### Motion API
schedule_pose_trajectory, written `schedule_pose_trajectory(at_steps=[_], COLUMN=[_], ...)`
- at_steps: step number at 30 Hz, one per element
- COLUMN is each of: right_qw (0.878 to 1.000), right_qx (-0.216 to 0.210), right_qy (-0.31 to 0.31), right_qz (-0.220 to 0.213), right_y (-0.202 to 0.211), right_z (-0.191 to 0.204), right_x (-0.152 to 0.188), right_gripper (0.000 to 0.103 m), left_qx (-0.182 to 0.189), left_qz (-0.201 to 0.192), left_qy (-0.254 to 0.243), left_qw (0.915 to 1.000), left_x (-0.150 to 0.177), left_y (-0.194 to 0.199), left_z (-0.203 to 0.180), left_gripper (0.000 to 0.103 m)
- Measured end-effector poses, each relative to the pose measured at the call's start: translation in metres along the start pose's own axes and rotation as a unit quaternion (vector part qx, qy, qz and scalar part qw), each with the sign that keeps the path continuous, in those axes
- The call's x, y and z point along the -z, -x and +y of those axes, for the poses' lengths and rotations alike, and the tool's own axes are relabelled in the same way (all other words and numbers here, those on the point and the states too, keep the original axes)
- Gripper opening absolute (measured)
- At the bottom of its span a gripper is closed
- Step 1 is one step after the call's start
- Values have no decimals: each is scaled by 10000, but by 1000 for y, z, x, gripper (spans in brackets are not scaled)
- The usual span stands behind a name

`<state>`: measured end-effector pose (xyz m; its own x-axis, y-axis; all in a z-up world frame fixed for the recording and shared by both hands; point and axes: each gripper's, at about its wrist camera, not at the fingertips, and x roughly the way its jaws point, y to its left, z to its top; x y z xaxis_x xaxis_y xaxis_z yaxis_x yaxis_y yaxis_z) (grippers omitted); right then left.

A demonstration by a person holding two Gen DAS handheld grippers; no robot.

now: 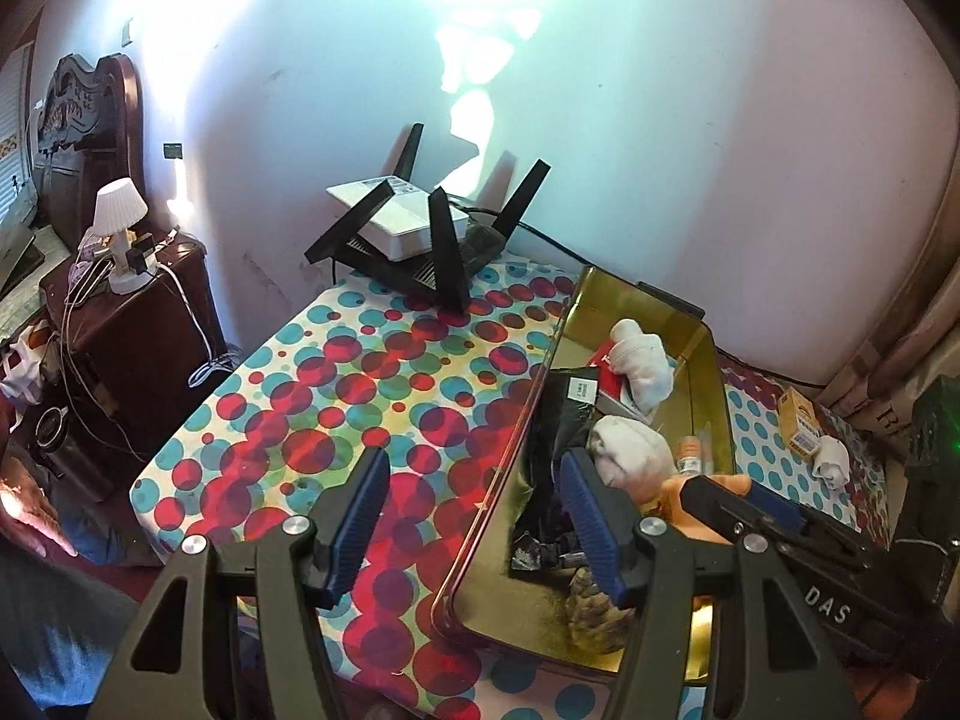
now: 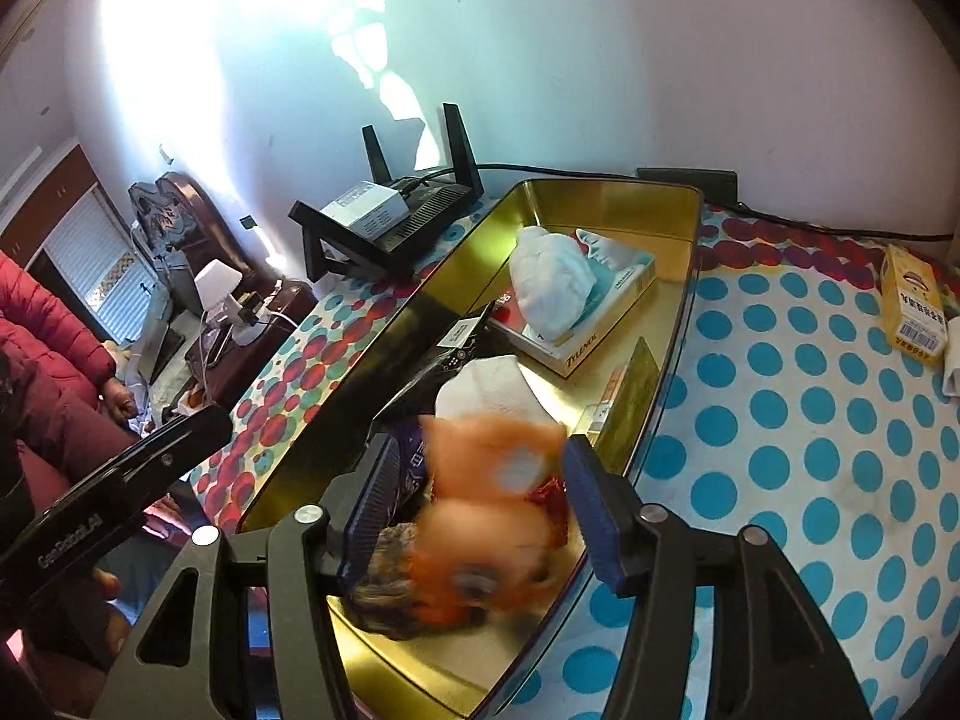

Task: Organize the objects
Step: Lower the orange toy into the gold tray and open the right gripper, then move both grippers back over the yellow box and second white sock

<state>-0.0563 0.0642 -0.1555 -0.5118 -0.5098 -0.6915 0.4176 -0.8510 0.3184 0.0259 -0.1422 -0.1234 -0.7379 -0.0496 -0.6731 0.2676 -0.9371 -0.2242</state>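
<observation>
A gold tin tray (image 1: 717, 372) lies on the dotted tablecloth (image 1: 336, 396). It holds white cloth bundles (image 1: 642, 366), a black packet (image 1: 564, 414), a small bottle (image 1: 690, 456) and a Tylenol box (image 2: 600, 324). My left gripper (image 1: 477, 522) is open and straddles the tray's left rim, one finger outside and one inside, with neither pad on the wall. Over the tray's (image 2: 600, 192) near end, my right gripper (image 2: 480, 504) has a blurred orange plush toy (image 2: 492, 498) between its fingers. A gap shows at the left pad. The toy (image 1: 675, 489) also shows in the left wrist view.
A black router (image 1: 420, 252) with a white box on top stands at the table's back by the wall. A yellow carton (image 2: 912, 306) and a rolled white cloth (image 1: 831, 459) lie right of the tray. A nightstand with a lamp (image 1: 120, 228) and cables is at the left, near a person's red sleeve (image 2: 54, 348).
</observation>
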Motion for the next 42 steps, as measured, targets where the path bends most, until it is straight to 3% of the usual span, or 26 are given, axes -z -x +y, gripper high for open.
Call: schedule_pose_trajectory(at_steps=[19,32,42], right_qw=[9992,9980,9945], right_qx=[-8,252,745], right_qy=[111,-208,-475], right_qz=[-373,-534,-569], right_y=[27,47,58], right_z=[-5,-49,-99], right_x=[-9,-14,-6], right_gripper=[65,65,66], left_qx=[100,408,777], left_qz=[118,82,174], left_qy=[-65,-404,-746], left_qw=[9999,9983,9940], left_x=[-5,-10,-1], left_y=[-8,-13,-19], left_z=[-23,-75,-126], left_gripper=[61,61,61])
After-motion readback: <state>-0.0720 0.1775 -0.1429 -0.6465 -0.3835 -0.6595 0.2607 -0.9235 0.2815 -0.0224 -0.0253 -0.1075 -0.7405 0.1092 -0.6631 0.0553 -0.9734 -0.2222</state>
